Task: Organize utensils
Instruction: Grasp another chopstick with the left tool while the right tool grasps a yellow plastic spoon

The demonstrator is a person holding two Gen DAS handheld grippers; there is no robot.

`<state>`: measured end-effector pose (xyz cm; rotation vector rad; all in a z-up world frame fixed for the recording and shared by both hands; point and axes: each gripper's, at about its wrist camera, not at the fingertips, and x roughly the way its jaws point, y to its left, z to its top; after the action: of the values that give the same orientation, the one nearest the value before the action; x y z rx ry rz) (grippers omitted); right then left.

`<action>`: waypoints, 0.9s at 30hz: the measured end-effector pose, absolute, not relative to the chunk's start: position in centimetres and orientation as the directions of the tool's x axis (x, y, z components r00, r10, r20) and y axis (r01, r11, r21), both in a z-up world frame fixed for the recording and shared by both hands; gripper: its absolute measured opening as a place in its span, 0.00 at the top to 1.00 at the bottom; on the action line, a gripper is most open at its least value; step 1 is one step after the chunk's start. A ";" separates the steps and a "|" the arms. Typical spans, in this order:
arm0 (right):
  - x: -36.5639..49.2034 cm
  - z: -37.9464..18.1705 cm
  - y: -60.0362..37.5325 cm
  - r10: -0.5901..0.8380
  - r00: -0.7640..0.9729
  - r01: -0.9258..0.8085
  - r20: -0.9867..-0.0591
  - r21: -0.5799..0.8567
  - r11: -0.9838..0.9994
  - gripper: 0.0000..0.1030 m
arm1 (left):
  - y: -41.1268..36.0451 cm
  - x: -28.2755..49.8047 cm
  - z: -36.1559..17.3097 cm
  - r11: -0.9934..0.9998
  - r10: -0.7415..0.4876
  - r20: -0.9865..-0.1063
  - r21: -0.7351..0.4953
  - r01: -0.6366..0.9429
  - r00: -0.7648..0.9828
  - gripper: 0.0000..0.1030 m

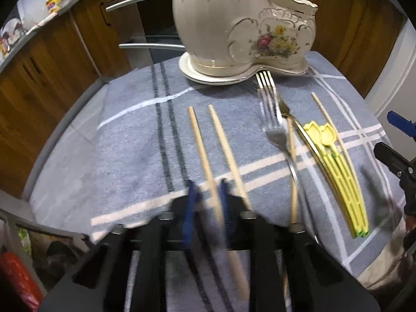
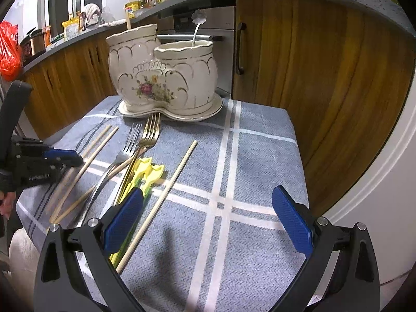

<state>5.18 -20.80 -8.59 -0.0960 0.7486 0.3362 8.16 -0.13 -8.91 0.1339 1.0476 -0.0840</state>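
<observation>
A cream ceramic utensil holder with two pots stands on a plate at the far end of the grey cloth; it also shows in the right wrist view. My left gripper is shut on a wooden chopstick, with a second chopstick just beside it. A silver fork, a gold fork, yellow plastic utensils and another chopstick lie on the cloth. My right gripper is open and empty above the cloth's near right part.
Wooden cabinets and an oven with steel handles stand behind the table. A white appliance is at the right. A red bag hangs at the left. The cloth's edge drops off near my left gripper.
</observation>
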 end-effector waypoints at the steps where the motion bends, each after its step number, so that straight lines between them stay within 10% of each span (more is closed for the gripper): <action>1: 5.2 -8.6 -20.7 0.271 0.679 -0.338 -0.682 0.037 0.940 0.05 | 0.1 8.2 -8.9 0.989 -0.011 -0.866 0.065 0.134 0.500 0.95; 6: 5.6 -8.5 -19.8 0.326 0.636 -0.370 -0.699 0.094 0.924 0.06 | 0.8 7.8 -8.9 0.990 -0.031 -0.858 0.046 0.136 0.512 0.95; 16: 5.8 -9.4 -16.0 0.333 0.531 -0.440 -0.779 0.083 0.894 0.66 | 1.8 6.8 -7.6 0.989 -0.086 -0.822 -0.004 0.145 0.562 0.95; 27: 6.4 -9.8 -15.0 0.296 0.465 -0.431 -0.834 0.079 0.899 0.79 | 1.9 5.8 -6.9 0.983 -0.139 -0.796 -0.039 0.179 0.589 0.95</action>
<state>6.36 -14.97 -9.76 -0.1500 0.9917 0.4486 5.77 1.92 -6.93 0.0472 0.9225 -0.1854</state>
